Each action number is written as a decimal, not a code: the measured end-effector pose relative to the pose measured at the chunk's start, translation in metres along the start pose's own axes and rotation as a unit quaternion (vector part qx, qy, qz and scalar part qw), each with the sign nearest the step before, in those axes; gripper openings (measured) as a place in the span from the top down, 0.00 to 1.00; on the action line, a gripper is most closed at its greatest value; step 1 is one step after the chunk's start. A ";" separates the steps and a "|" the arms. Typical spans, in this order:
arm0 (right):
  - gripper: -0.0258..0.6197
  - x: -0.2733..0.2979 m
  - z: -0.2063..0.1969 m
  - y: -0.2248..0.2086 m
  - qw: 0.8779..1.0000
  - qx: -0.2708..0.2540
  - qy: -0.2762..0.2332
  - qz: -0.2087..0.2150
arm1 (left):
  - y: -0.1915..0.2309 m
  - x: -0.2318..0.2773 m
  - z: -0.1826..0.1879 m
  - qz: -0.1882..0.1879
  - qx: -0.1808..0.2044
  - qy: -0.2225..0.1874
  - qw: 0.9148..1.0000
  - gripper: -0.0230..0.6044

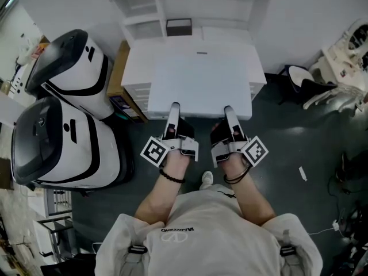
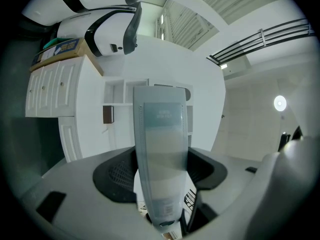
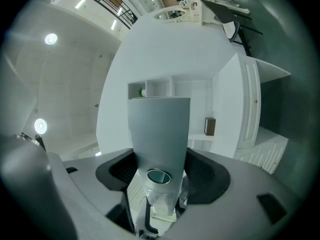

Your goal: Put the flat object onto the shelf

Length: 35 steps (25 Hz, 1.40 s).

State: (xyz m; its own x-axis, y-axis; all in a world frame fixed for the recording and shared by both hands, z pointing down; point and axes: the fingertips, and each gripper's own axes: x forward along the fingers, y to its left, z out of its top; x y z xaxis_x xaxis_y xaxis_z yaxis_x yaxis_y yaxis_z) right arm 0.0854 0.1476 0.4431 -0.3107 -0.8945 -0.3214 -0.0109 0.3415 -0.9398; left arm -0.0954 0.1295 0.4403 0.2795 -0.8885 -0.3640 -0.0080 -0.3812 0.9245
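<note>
Along its near edge, the left gripper (image 1: 174,109) and right gripper (image 1: 229,112) clamp the flat board (image 1: 201,82), seemingly stiff, light, unwieldy.

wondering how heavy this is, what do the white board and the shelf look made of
The board looks like painted or laminated wood, or maybe a foam panel: flat, matte white, with a thin straight edge. The shelf is probably white laminated wood, given its square dividers and even matte finish. Neither shows grain, so both are guesses.
</note>
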 end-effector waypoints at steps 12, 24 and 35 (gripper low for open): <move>0.49 0.074 0.081 -0.023 0.999 -0.003 0.032 0.010 | 0.023 0.089 -0.029 -0.002 0.007 -0.029 1.000 0.50; 0.50 0.109 0.101 -0.036 0.999 0.010 0.028 0.014 | 0.032 0.136 -0.025 -0.007 0.019 -0.026 0.999 0.50; 0.50 0.193 0.115 -0.058 1.000 -0.006 0.019 0.018 | 0.064 0.214 0.011 -0.014 0.010 -0.015 1.000 0.50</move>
State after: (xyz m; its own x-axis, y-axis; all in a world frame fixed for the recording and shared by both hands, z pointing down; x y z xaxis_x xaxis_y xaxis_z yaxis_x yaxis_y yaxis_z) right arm 0.1356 -0.0782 0.4219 -0.3477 -0.8698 -0.3501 -0.0096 0.3766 -0.9263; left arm -0.0463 -0.0879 0.4204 0.2513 -0.8843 -0.3935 -0.0192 -0.4110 0.9114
